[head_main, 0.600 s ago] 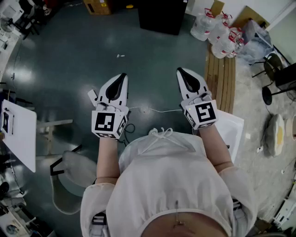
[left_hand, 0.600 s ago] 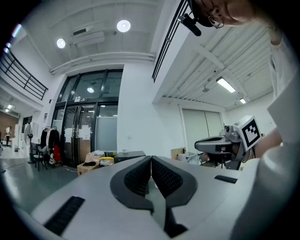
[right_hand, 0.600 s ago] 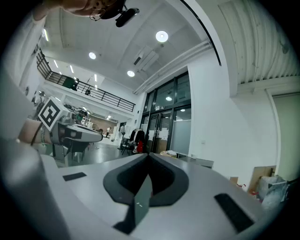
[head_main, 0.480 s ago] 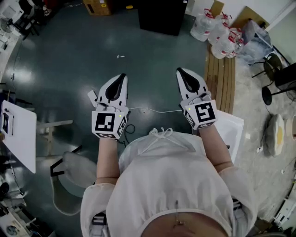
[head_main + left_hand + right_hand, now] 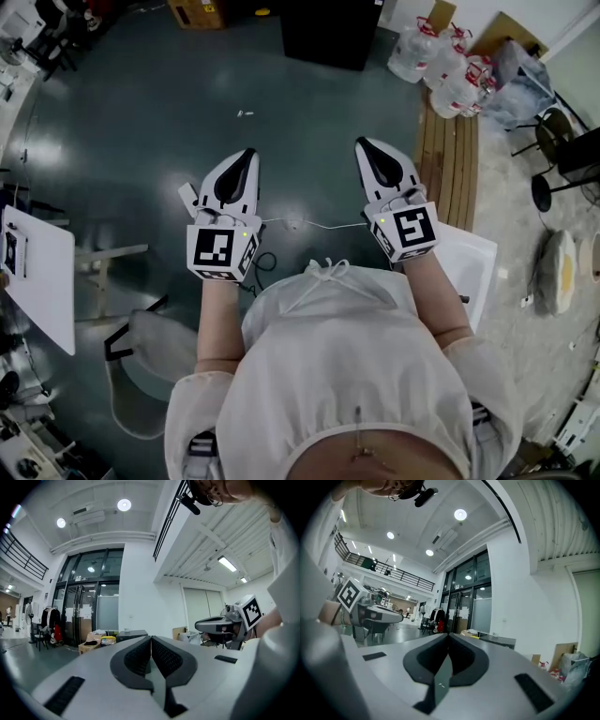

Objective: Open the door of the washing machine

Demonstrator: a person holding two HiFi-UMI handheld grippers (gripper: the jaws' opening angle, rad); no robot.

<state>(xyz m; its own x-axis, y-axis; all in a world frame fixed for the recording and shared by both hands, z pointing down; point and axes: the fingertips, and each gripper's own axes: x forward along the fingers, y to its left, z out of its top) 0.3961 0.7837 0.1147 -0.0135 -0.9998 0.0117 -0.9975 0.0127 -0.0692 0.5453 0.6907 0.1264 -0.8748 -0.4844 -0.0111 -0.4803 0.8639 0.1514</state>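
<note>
A dark boxy unit (image 5: 328,33) stands on the floor far ahead; it also shows low in the left gripper view (image 5: 132,633). Whether it is the washing machine, and where its door is, I cannot tell. My left gripper (image 5: 247,154) is held level over the dark floor, jaws shut with nothing between them (image 5: 151,638). My right gripper (image 5: 361,143) is level beside it, also shut and empty (image 5: 448,634). Both are well short of the dark unit. Each gripper shows in the other's view: the right gripper (image 5: 220,624) and the left gripper (image 5: 379,616).
Several water jugs (image 5: 436,61) and wooden planks (image 5: 448,155) lie at the right. A cardboard box (image 5: 199,13) sits at the back, a white table (image 5: 37,281) at the left, a white panel (image 5: 473,262) by my right arm. A thin cable (image 5: 309,223) crosses the floor.
</note>
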